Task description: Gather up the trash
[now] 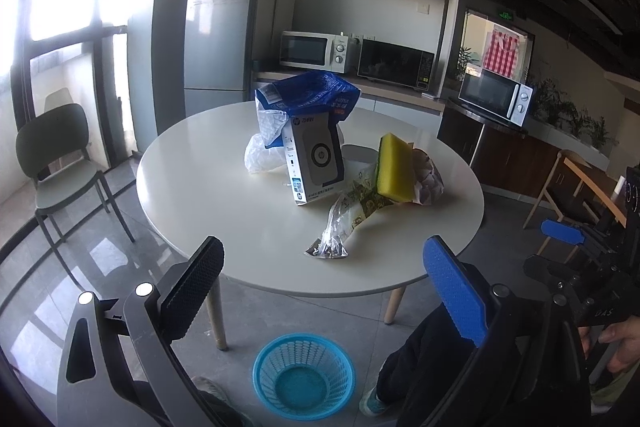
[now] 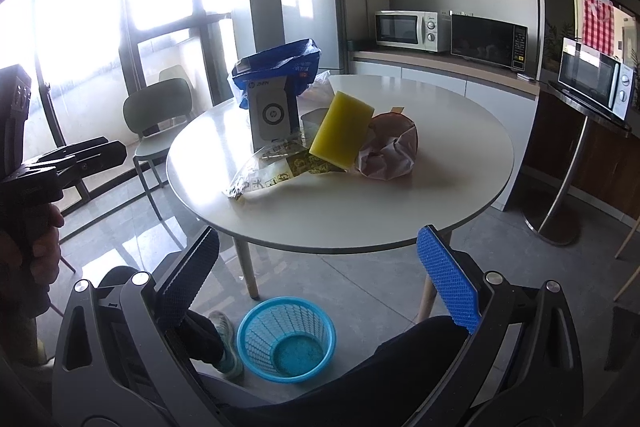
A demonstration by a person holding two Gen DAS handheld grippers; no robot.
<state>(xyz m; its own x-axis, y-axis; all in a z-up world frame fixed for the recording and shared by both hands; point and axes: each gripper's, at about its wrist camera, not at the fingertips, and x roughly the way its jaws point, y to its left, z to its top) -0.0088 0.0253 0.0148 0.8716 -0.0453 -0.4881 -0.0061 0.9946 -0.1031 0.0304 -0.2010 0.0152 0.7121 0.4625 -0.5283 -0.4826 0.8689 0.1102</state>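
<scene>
Nothing has been picked up: all the trash sits mid-frame on the round bench [image 1: 200, 187], and the bin [image 1: 304, 375] stands empty on the floor at bottom centre, between the person's feet.

Going left to right in the left wrist view: a clear plastic bag [image 1: 260, 155] lies at the left of the pile, a blue bag [image 1: 308, 95] is draped over the top of an upright box [image 1: 316, 159], a clear wrapper [image 1: 344, 223] trails toward the near edge, a yellow sponge [image 1: 394, 167] leans tilted on it, and a crumpled brown bag [image 1: 430, 179] touches the sponge's right side.

The left tool [image 1: 324, 291] hangs wide open and empty, short of the bench. The right tool [image 2: 320, 291] is likewise spread wide with nothing in it.

The wrapper is likely the best first pick: nearest and flat. Come in low over the bench edge and pinch its free near end, pulling gently, since the sponge resting on it may topple. The box, weighted on top by the blue bag, would probably tip if nudged.
</scene>
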